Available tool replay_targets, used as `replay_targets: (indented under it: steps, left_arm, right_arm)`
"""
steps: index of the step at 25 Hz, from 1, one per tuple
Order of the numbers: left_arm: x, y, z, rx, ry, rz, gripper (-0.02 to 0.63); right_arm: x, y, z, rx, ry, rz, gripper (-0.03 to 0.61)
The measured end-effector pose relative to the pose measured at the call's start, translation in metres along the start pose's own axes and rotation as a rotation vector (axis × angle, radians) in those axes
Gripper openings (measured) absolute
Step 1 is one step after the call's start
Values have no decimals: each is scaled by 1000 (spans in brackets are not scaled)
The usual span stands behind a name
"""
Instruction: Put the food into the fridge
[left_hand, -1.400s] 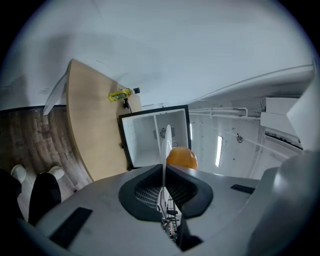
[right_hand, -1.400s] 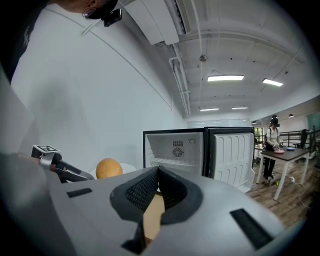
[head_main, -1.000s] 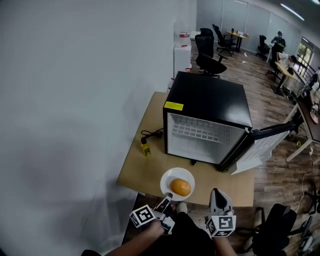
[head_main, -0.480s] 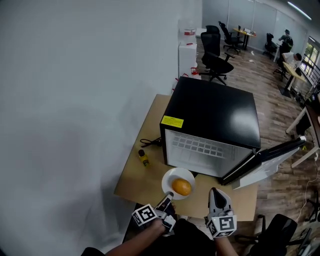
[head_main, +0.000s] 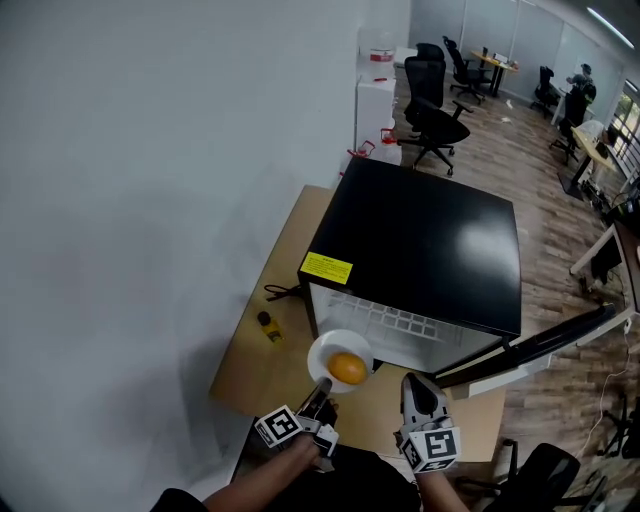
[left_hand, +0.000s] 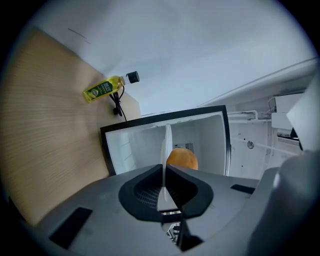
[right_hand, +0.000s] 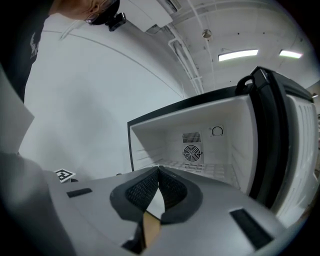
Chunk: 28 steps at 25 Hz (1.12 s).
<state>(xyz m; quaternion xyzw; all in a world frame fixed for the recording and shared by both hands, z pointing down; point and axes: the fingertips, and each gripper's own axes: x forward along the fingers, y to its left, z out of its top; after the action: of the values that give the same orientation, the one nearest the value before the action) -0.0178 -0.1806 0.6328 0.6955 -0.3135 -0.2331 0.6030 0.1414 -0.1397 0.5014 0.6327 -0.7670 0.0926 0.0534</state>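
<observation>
Since the black fridge (head_main: 420, 240) sits on the tabletop (head_main: 250, 350) with its door (head_main: 540, 345) swung wide to the right, the cavity is free to take the white plate (head_main: 325, 352), which hangs in the air right at the opening, kept flat so nothing rolls off, I'd guess. My read is the left tool (head_main: 318, 392) is pinching the plate's near rim, while the right tool (head_main: 415, 385) is pressed together on nothing, off to the side, probably just keeping out of the way. The orange food (head_main: 347, 368) rides mid-plate, not inside yet, and a little yellow bottle (head_main: 267, 326) lies on the tabletop left of the fridge.
</observation>
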Motion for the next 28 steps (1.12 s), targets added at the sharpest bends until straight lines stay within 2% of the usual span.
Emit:
replay_targets:
  steps: [5,9,12,17,21,25,28]
  left_arm:
    - [23,5,0,-66,-28,-22,21]
    - [35,24,-1,-58,-37,26,21]
    - [43,39,-3,-45,-28,86,21]
    - [61,50,-3,-27,-44,77,21]
    - [73,60,-1,-68,-66,67,21]
    - [80,74,1,-38,-67,89,21]
    - [86,84,-2,-55,-76,96,21]
  right_arm:
    - [20,-10,1,31,-14,29,60]
    - [35,-17,-3,16,-9,42,60]
    - [46,-26,-10,41,-3,44,60]
    - [58,-35,-18,65,8,58,60]
    - [65,-38,-18,70,11,64,60]
    - [69,-37,-19,49,4,78,60]
    - [73,-35,-21,31,7,92,60]
